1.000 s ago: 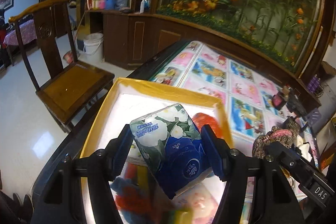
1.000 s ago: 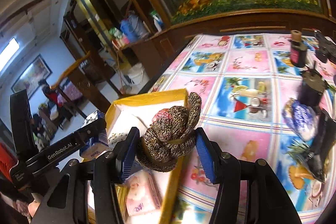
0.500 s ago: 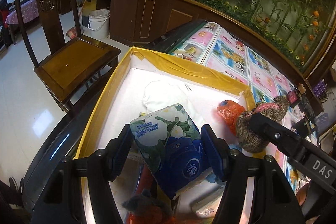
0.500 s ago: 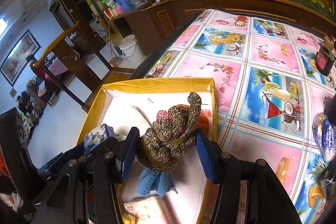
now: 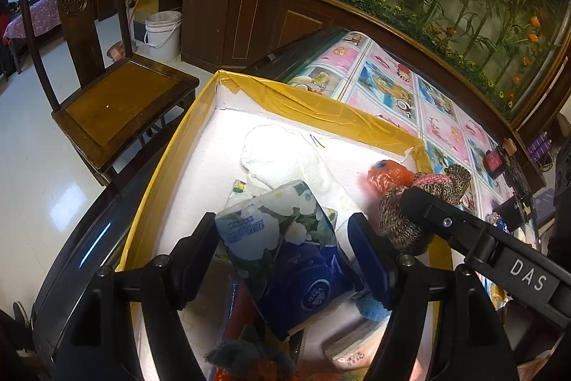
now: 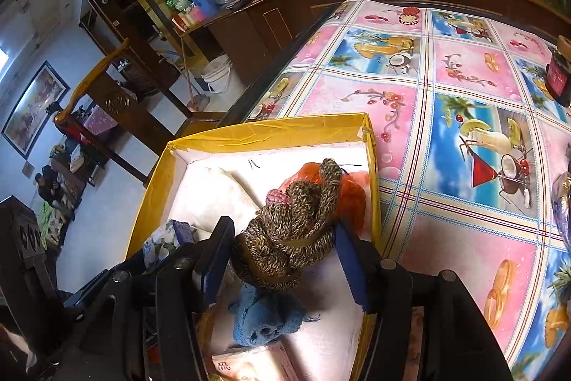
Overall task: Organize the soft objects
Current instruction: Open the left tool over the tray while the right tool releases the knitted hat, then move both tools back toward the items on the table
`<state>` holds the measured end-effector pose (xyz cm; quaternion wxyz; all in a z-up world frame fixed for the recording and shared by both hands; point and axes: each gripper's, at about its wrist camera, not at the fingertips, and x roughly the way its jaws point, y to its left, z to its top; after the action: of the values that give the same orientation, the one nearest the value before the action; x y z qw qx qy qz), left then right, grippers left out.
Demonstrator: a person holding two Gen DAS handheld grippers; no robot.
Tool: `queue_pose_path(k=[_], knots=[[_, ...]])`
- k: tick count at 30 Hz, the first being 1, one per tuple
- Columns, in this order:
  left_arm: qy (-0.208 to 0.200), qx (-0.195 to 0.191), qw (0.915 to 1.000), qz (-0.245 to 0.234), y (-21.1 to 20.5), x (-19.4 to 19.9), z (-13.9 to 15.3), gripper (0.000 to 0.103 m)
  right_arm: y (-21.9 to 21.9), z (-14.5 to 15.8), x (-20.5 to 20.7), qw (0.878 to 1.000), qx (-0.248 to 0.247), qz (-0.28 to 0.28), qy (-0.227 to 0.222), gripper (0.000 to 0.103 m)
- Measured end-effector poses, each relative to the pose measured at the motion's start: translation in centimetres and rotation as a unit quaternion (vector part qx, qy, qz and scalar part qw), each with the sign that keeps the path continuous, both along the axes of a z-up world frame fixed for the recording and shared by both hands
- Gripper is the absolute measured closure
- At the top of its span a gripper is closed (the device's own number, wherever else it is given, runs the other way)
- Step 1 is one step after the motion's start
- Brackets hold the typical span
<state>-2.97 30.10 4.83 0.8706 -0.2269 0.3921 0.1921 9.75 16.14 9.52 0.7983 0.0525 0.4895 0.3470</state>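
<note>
My left gripper point(image 5: 285, 252) is shut on a blue and white flowered tissue pack point(image 5: 285, 249) and holds it over the yellow-rimmed white box point(image 5: 321, 106). My right gripper point(image 6: 282, 259) is shut on a brown knitted bundle point(image 6: 292, 238) and holds it inside the box point(image 6: 271, 131) by its right wall. That bundle also shows in the left wrist view point(image 5: 403, 216). In the box lie a white cloth point(image 5: 282, 156), an orange bag point(image 5: 389, 174), a blue knit piece point(image 6: 264, 320) and a pink packet point(image 6: 253, 363).
The box stands at the left end of a table with a pink and blue picture cloth point(image 6: 446, 116). A dark jar point(image 6: 560, 77) stands at the far right. A wooden chair point(image 5: 117, 95) and a white bucket point(image 5: 162, 31) are on the floor to the left.
Both grippers moved left and down over the box with their loads. The knitted bundle went from above the box's right rim to inside it. The tissue pack hangs lower in the box.
</note>
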Motion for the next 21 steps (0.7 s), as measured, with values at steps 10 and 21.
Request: queue_pose_path(k=[10, 21], knots=[[-0.02, -0.008, 0.9997, 0.011, -0.5, -1.4, 1.7, 0.02, -3.1, 2.3, -0.8, 0.999, 0.051, -0.01, -0.007, 0.04], [-0.041, 0.007, 0.999, -0.016, -4.9, -1.1, 3.9, 0.02, -12.3, 3.0, -1.9, 0.994, 0.098, -0.042, -0.018, 0.04]])
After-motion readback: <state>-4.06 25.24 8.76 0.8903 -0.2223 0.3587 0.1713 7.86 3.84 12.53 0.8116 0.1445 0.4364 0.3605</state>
